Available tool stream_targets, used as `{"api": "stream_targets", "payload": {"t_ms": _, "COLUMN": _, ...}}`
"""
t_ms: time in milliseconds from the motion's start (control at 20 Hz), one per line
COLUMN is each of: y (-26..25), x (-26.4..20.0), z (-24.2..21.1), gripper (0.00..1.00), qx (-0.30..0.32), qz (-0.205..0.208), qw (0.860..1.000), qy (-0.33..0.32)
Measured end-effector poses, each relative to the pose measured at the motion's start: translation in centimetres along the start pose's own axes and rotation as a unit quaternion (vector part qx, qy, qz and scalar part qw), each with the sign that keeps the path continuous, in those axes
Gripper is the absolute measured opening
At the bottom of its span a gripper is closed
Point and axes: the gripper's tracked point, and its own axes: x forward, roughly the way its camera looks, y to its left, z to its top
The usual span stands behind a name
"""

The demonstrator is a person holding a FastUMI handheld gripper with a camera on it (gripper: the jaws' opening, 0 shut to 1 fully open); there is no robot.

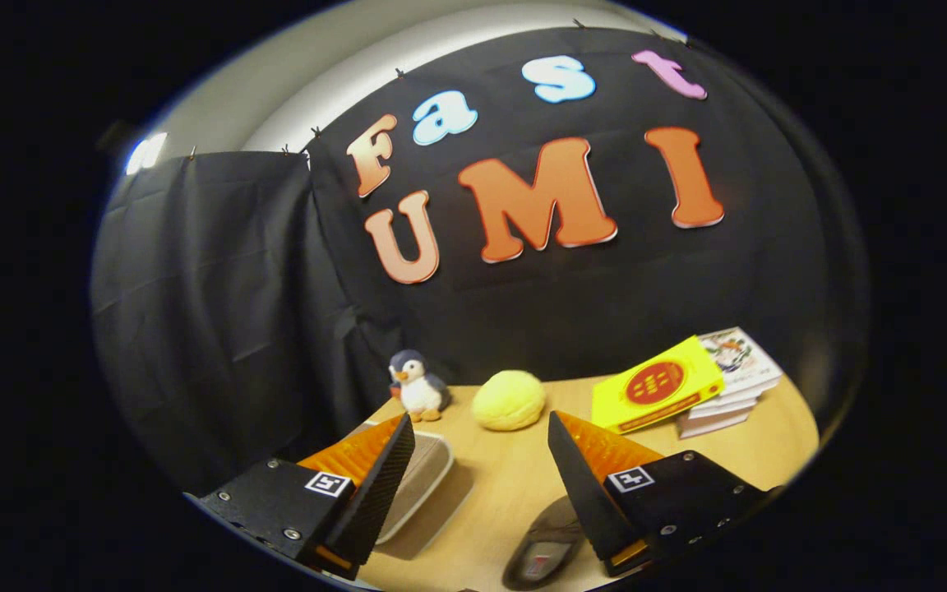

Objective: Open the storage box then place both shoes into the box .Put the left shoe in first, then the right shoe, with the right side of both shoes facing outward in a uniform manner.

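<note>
Wooden tabletop: gripper jaws parted, empty; dark shoe at 6 o'clock, pale lidded storage box at 9 o'clock.

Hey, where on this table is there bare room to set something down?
Bare wood runs between the open gripper fingers, up to the yellow ball. Another free strip lies between the ball and the stack of books. It is crowded near the tray by the left finger, the shoe by the right one, and the penguin toy.
</note>
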Motion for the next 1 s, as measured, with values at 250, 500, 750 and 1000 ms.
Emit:
{"api": "stream_targets", "payload": {"t_ms": 250, "y": 3.3, "x": 1.2, "z": -6.6, "gripper": 0.97, "qx": 0.106, "qz": 0.078, "qw": 0.983, "qy": 0.125}}
{"api": "stream_targets", "payload": {"t_ms": 500, "y": 4.8, "x": 1.8, "z": -12.6, "gripper": 0.97, "qx": 0.164, "qz": 0.101, "qw": 0.954, "qy": 0.230}}
{"api": "stream_targets", "payload": {"t_ms": 750, "y": 7.0, "x": 3.8, "z": -15.9, "gripper": 0.97, "qx": 0.205, "qz": 0.146, "qw": 0.927, "qy": 0.277}}
{"api": "stream_targets", "payload": {"t_ms": 1000, "y": 8.7, "x": 4.4, "z": -18.0, "gripper": 0.97, "qx": 0.230, "qz": 0.187, "qw": 0.910, "qy": 0.291}}
